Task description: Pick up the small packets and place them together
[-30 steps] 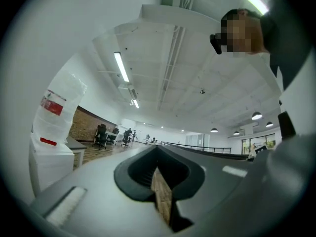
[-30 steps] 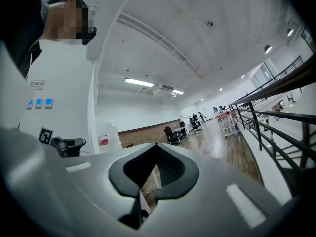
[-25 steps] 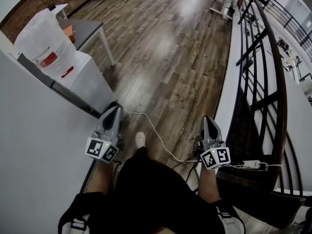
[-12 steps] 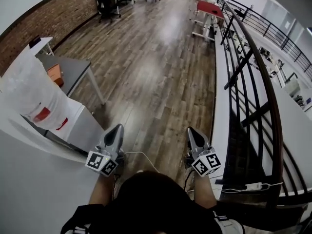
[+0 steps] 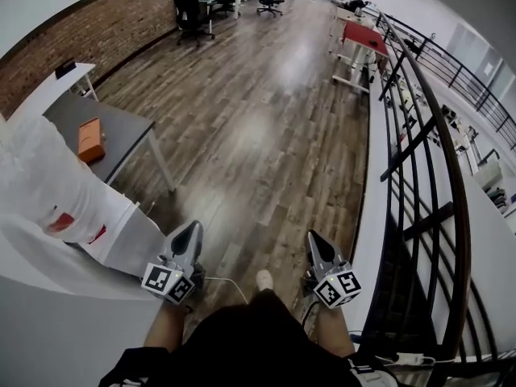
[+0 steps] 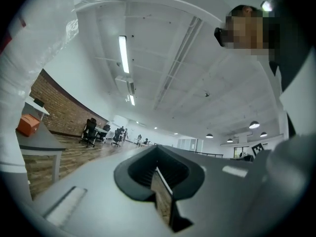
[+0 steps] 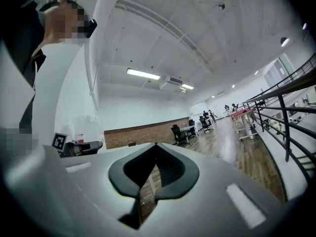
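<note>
Wide plank flooring [image 5: 266,119] fills the head view and runs off toward 12 o'clock, with a brick wall [image 5: 105,31] along the 10 o'clock side and a black metal railing [image 5: 427,135] sweeping down from 1 to 4 o'clock. At 8 o'clock lies a white counter top [image 5: 48,329], and on it at 9 o'clock stands a bulky white plastic bag [image 5: 40,184] with red print. Just past the bag, a grey table [image 5: 121,127] carries an orange box [image 5: 90,139]. A red-topped desk [image 5: 364,35] stands far off at 1 o'clock.

The left gripper [image 5: 192,230] is at 7 o'clock and the right gripper [image 5: 313,237] at 5 o'clock, both over the floor. Each has its jaws closed together with nothing between them. A light shoe [image 5: 264,279] shows at 6 o'clock between them. No view lets the small packets be made out.
</note>
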`<action>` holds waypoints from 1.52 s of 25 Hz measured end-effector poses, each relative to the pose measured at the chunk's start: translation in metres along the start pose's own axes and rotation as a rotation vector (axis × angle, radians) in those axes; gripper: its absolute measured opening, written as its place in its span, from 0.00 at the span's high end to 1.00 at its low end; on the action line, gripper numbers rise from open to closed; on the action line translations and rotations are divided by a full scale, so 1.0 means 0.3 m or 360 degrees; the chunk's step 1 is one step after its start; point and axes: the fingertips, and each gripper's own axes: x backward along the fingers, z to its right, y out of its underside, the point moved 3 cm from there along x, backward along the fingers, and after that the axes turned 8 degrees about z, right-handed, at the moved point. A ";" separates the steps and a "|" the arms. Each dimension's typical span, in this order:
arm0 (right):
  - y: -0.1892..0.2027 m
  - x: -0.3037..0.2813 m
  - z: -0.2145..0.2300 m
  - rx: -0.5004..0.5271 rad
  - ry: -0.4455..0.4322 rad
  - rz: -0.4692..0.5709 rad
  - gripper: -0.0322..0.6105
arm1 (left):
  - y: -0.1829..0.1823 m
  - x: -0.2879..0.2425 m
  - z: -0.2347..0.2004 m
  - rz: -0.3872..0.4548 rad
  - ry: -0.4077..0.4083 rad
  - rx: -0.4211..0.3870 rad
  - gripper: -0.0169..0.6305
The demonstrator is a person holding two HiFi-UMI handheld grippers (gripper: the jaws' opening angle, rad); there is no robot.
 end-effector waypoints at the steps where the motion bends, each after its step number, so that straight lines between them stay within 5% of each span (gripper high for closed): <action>1: -0.001 -0.042 0.036 0.0005 -0.0025 -0.0005 0.95 | 0.001 -0.033 -0.016 0.0018 -0.0026 -0.0012 0.97; 12: -0.102 -0.389 0.387 0.0001 -0.0245 0.0013 0.95 | 0.012 -0.371 -0.096 0.0160 -0.0314 -0.0199 0.97; 18: -0.094 -0.509 0.491 -0.0022 -0.0298 0.0000 0.95 | 0.042 -0.460 -0.126 0.0121 -0.0375 -0.0235 0.97; 33: -0.006 -0.929 0.469 -0.0035 -0.0486 -0.0020 0.95 | 0.010 -0.542 -0.395 0.0242 -0.0598 -0.0297 0.97; 38: 0.014 -1.155 0.354 0.0005 -0.0600 -0.0016 0.95 | -0.071 -0.536 -0.565 0.0268 -0.0667 -0.0385 0.97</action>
